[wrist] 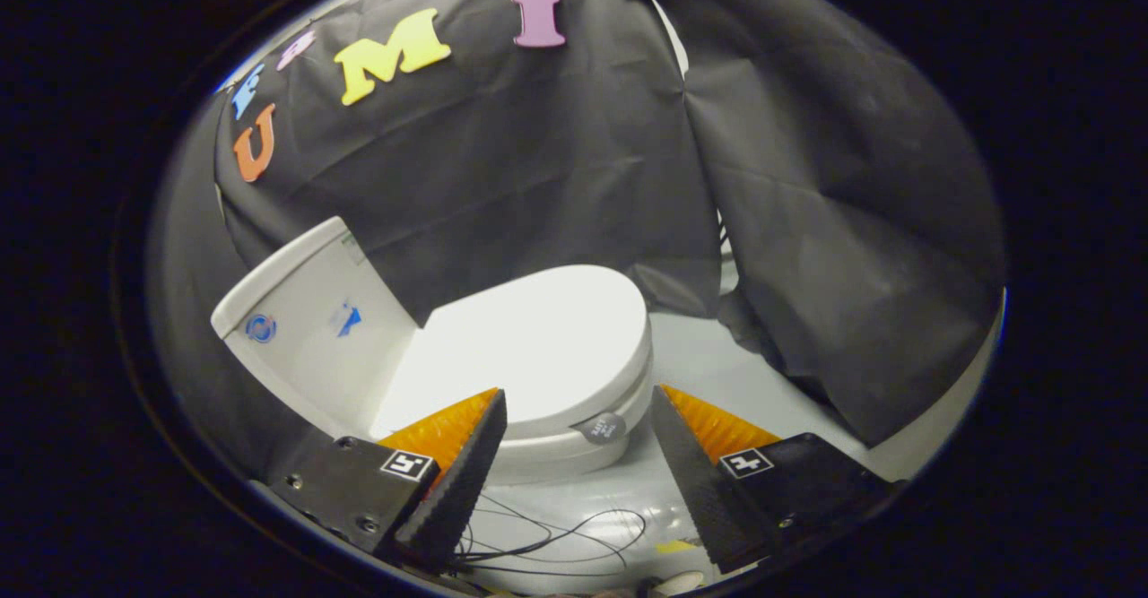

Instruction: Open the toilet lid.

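Black cloth (556, 159) hangs behind a white toilet (421, 374) on a pale floor (717, 374). Its lid (529, 347) lies closed, just ahead of the claw (578, 414), whose fingers are spread, level, touching nothing.

A staged booth: toilet (529, 356) before draped black cloth (556, 159).

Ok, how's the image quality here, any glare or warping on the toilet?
Gripper view: strong fisheye bending tilts the toilet tank and curves the booth cloth; the closed toilet lid is overexposed, its surface washed out; the open tongs look reasonably sharp; dark cables on the floor stay readable.
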A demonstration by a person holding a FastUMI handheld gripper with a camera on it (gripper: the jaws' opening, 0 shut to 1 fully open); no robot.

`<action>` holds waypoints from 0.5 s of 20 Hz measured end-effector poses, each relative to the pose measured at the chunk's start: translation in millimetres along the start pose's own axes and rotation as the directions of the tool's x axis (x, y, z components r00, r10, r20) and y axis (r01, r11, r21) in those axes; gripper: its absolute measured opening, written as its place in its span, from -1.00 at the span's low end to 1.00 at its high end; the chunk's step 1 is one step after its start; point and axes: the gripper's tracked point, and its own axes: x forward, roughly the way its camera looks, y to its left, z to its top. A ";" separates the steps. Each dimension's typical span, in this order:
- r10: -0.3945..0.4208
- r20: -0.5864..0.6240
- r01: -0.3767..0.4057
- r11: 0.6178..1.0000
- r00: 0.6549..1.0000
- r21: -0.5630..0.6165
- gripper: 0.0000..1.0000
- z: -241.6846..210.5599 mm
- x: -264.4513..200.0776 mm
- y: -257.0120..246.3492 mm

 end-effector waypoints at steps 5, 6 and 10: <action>0.010 -0.132 0.000 0.997 0.991 0.075 1.00 -34.0 45.3 -14.9; 0.003 -0.164 0.015 0.994 0.986 0.105 1.00 -40.9 51.4 -20.9; 0.048 -0.204 0.000 0.974 0.978 0.226 0.99 -54.8 80.3 -26.6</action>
